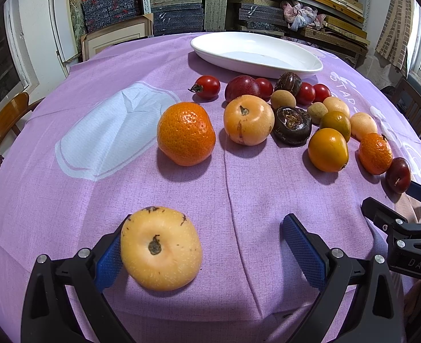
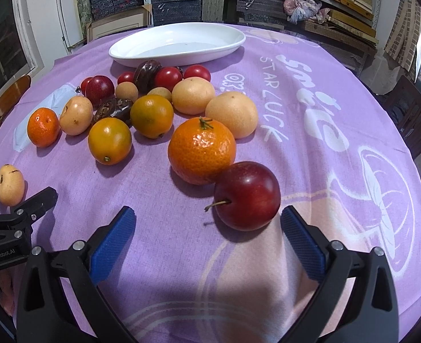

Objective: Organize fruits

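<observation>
A pale yellow fruit (image 1: 161, 248) lies on the purple cloth between my left gripper's (image 1: 207, 250) open jaws, against the left pad (image 1: 109, 260); it also shows in the right wrist view (image 2: 9, 185). My right gripper (image 2: 207, 241) is open, with a dark red plum (image 2: 247, 195) just ahead near its right pad (image 2: 301, 243). The plum touches a tangerine (image 2: 201, 151). A white oval plate (image 1: 256, 54) sits empty at the far side, also in the right wrist view (image 2: 179, 44). Many fruits lie loose in front of it.
The loose group holds a tangerine (image 1: 186, 133), a yellow fruit (image 1: 248, 120), cherry tomatoes (image 1: 208, 86), dark brown fruits (image 1: 292, 125) and green-orange citrus (image 1: 328, 150). Wooden chairs (image 1: 7, 117) stand around the table. Shelves of boxes fill the back wall.
</observation>
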Available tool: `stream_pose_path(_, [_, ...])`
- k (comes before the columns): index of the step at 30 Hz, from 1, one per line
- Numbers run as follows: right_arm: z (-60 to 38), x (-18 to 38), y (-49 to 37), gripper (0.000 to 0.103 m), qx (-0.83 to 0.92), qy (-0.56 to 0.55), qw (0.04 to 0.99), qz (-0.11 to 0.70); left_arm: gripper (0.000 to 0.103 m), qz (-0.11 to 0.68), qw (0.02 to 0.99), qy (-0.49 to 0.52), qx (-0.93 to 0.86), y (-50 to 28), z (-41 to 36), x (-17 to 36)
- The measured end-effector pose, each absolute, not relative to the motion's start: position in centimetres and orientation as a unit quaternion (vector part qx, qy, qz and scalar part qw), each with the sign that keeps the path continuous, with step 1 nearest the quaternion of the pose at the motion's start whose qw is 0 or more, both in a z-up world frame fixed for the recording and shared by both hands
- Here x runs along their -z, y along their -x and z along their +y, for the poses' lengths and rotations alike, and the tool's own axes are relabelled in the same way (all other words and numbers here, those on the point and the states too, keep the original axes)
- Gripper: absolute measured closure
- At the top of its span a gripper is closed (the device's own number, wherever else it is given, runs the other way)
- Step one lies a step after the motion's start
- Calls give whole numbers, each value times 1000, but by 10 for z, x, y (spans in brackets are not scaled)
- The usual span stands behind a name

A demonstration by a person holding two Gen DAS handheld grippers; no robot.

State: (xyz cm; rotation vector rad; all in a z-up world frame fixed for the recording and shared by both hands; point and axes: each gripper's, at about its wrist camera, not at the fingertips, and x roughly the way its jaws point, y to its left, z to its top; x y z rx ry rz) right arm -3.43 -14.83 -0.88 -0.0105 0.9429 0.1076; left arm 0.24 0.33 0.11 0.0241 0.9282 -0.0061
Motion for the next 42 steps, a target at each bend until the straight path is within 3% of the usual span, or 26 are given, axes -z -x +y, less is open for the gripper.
stream_pose_path(20, [-155, 6, 37, 4, -53, 0, 890, 452, 3, 448, 894, -12, 3, -2, 3, -1])
stream_pose_path(28, [-157, -13, 52, 4, -61, -5, 916, 397, 3, 448, 894, -12, 3, -2, 3, -1])
stream_pose_path(42, [-154, -7, 46, 4, -76, -9, 905, 419, 3, 448, 894, -12, 3, -2, 3, -1])
